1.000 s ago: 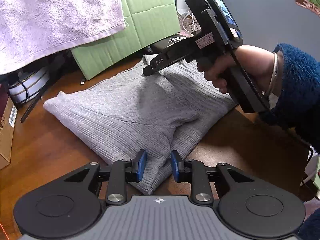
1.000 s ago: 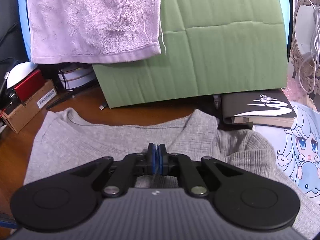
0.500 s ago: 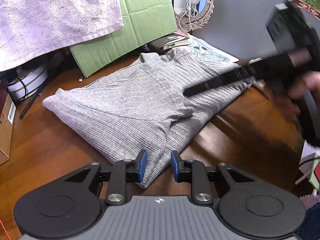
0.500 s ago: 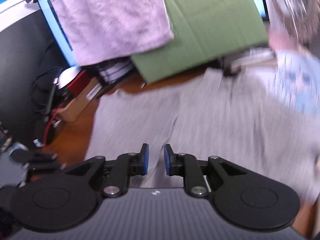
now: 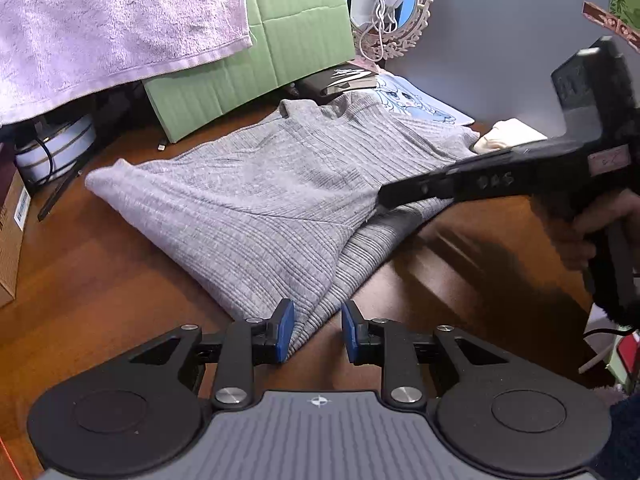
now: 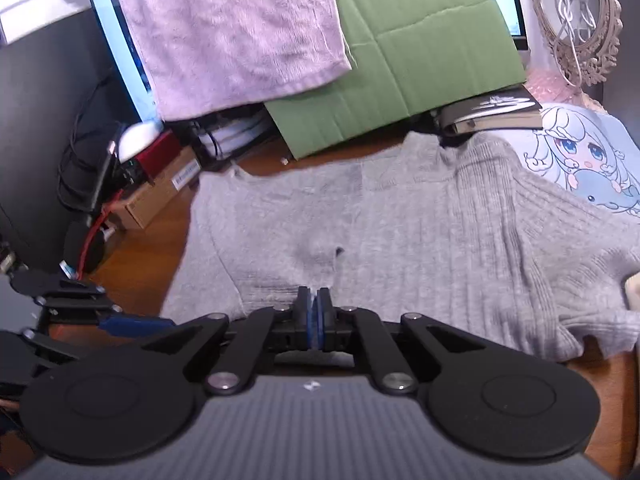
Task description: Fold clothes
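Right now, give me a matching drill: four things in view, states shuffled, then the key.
1. sweater
2. towel
3. left gripper
4. right gripper

A. jaws apart
B. draped over the green cardboard
C. jaws together
D. lying on the wooden table

Pairs: 1-D, 2-B, 3-A, 4-C

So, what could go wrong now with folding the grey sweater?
1. The right tongs are shut at the grey sweater edge; whether they caught fabric is unclear, so a lift may come up empty.
2. The left tongs stand open around the near corner, so it could drag.
3. The sweater overlaps the cartoon mat, which might shift.
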`<state>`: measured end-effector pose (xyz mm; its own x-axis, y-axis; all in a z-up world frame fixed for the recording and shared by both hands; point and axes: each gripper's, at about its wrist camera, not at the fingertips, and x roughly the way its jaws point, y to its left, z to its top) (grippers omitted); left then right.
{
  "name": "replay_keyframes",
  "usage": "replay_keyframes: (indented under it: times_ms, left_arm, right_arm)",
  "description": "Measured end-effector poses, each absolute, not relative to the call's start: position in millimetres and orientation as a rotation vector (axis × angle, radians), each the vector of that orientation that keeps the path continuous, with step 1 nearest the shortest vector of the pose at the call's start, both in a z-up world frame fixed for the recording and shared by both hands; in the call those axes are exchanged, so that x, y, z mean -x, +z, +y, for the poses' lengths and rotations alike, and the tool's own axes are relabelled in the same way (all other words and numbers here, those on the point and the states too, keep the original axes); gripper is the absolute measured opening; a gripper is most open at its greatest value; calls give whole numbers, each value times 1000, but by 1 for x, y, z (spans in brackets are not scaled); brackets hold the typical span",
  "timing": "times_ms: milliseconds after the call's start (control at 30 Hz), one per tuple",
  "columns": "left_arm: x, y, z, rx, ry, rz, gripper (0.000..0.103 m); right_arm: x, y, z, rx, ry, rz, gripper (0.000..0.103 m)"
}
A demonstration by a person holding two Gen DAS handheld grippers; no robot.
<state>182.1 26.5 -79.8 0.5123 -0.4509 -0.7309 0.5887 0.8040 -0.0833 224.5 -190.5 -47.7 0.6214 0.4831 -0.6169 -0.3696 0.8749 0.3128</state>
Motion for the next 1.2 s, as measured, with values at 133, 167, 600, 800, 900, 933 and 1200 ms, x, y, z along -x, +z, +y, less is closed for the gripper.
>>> replay_keyframes:
  times_ms: [133, 167, 600, 800, 900, 933, 1200]
  left_arm:
    - [-185, -76, 38, -102, -645, 864, 25]
    - [-186, -74, 45, -63, -649, 874, 25]
    - [-275, -62, 149, 405, -253, 913, 27]
    - [-301, -75, 156, 453, -185, 929, 27]
    - [-314, -82, 158, 504, -185, 956, 27]
    - [-318, -84, 160, 528, -189, 957, 27]
    - [-344, -90, 161, 660, -234, 907, 33]
  right_arm:
    - [-222, -51, -184, -109, 477, 757, 7]
    - [-221, -49, -184, -100, 474, 748, 14]
    - [-190, -22, -114, 160, 799, 602, 20]
    - [-185, -40, -76, 265, 881, 596, 20]
    - [-185, -47, -71, 281, 886, 603, 20]
    - [-184, -50, -71, 285, 884, 603, 20]
    - [-192, -55, -79, 165, 890, 636, 20]
